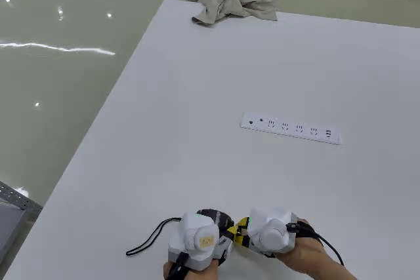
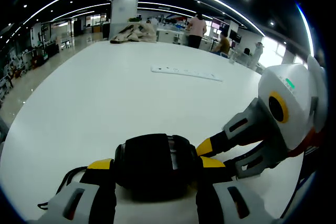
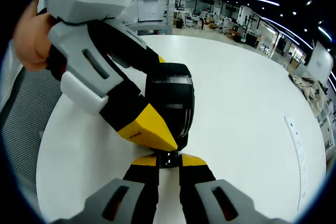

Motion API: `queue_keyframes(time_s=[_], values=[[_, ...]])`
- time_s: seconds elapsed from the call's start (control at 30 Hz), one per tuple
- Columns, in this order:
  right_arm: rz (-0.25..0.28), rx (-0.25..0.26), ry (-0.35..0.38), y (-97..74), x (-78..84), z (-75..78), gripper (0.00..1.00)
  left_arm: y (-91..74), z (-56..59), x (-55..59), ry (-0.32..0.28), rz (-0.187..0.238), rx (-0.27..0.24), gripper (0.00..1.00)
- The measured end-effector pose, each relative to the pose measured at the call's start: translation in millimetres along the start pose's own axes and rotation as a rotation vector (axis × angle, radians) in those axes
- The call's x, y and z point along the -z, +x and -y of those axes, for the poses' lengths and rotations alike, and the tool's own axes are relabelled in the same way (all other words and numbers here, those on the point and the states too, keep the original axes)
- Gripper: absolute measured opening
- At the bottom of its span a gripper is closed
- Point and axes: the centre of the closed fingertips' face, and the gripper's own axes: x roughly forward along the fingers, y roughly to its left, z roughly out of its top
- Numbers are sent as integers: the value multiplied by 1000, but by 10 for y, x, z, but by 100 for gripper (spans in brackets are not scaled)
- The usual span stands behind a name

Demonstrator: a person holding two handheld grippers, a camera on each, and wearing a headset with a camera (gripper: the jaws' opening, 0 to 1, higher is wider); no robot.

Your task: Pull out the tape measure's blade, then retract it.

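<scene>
The tape measure (image 3: 170, 103) sits at the near edge of the desk (image 1: 197, 96), about midway along it, with both grippers crowded onto it. The left gripper (image 2: 155, 163) has its jaws clamped on either flank of the black case and holds it against the desk top. A black strap (image 1: 147, 240) trails from the case toward the left.

The right gripper (image 3: 168, 160) comes in from the right. Its jaws are drawn nearly together on the small dark blade tip (image 3: 168, 157), which sits right at the mouth of the case. No length of blade is out yet, so the pull has not begun.

The mouth of the case faces right, so the blade's long axis should run left to right, roughly along the near edge. The right gripper is already on that line and touches the case front. Judged from this, the pull goes straight right while the left gripper keeps the case fixed. The desk on that side is bare. The power strip (image 1: 290, 128) lies well apart, farther back.
</scene>
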Motion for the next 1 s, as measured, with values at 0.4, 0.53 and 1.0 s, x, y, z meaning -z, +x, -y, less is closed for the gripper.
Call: queue_keyframes(time_s=[0.4, 0.53, 1.0], values=[[-5, -11, -17, 25, 1, 2, 14, 1, 1, 1, 2, -2, 4, 59], [-10, -9, -16, 15, -5, -2, 14, 3, -1, 4, 1, -3, 4, 59], [-20, -4, -18, 23, 0, 3, 16, 3, -6, -3, -17, 0, 14, 61]])
